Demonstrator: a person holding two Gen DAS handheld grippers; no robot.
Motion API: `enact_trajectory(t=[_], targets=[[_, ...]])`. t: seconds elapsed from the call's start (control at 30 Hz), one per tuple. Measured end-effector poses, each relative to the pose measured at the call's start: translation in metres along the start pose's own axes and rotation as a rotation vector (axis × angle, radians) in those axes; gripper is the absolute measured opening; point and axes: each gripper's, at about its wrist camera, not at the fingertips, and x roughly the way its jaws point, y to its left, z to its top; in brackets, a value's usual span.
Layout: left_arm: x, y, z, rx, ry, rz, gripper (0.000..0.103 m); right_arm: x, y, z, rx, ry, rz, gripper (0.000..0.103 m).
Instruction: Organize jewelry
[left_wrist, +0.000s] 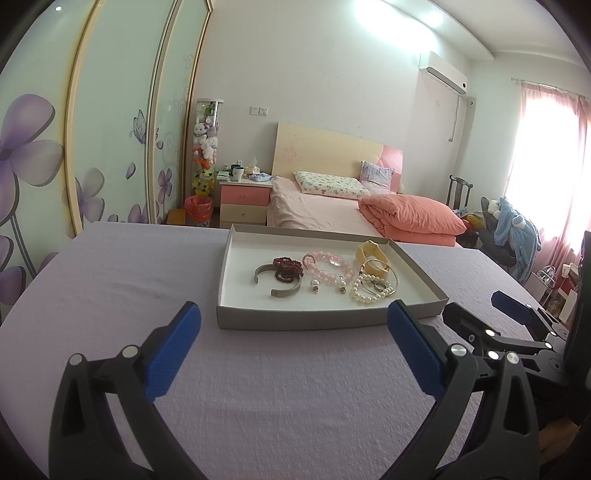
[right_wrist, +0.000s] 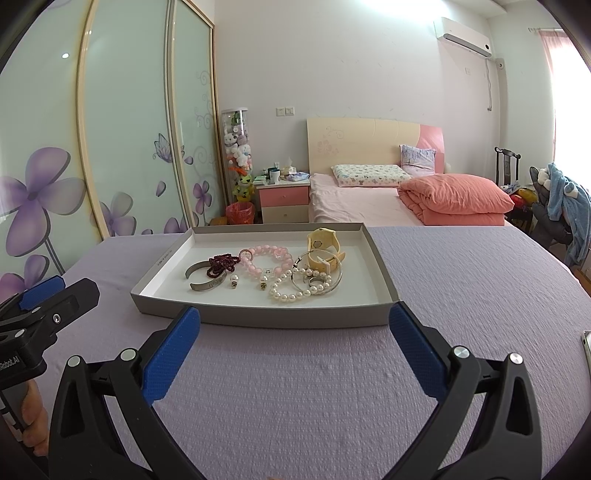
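Note:
A shallow grey box tray (left_wrist: 325, 318) (right_wrist: 258, 315) lies on the lilac cloth and holds jewelry: a silver cuff (left_wrist: 284, 291) (right_wrist: 208, 285), dark red beads (left_wrist: 286, 264) (right_wrist: 221, 261), a pink bead bracelet (left_wrist: 327, 267) (right_wrist: 264, 258), a pearl bracelet (left_wrist: 364, 291) (right_wrist: 291, 291), a cream watch (left_wrist: 373, 254) (right_wrist: 323, 243) and silver bangles (right_wrist: 317, 275). My left gripper (left_wrist: 293, 321) stands open before the tray's near wall, empty. My right gripper (right_wrist: 295, 325) is open too, also short of the tray. Each gripper shows in the other's view, the right gripper (left_wrist: 513, 314) and the left gripper (right_wrist: 40, 295).
The lilac tablecloth (left_wrist: 277, 387) (right_wrist: 461, 280) spreads wide around the tray. A hand (right_wrist: 35, 421) holds the left gripper's handle. Beyond the table are a bed (right_wrist: 369, 203), a nightstand (right_wrist: 284, 201) and wardrobe doors (right_wrist: 129, 129). A flat object's edge (right_wrist: 587, 347) lies at the far right.

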Motion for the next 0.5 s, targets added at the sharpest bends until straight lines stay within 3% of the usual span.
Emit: enact_trajectory(t=[0.5], targets=[[-0.0022, -0.0028, -0.0024, 0.011, -0.006, 0.007, 0.101, 0.0003, -0.0002, 0.0002, 0.002, 0.002, 0.0, 0.102]])
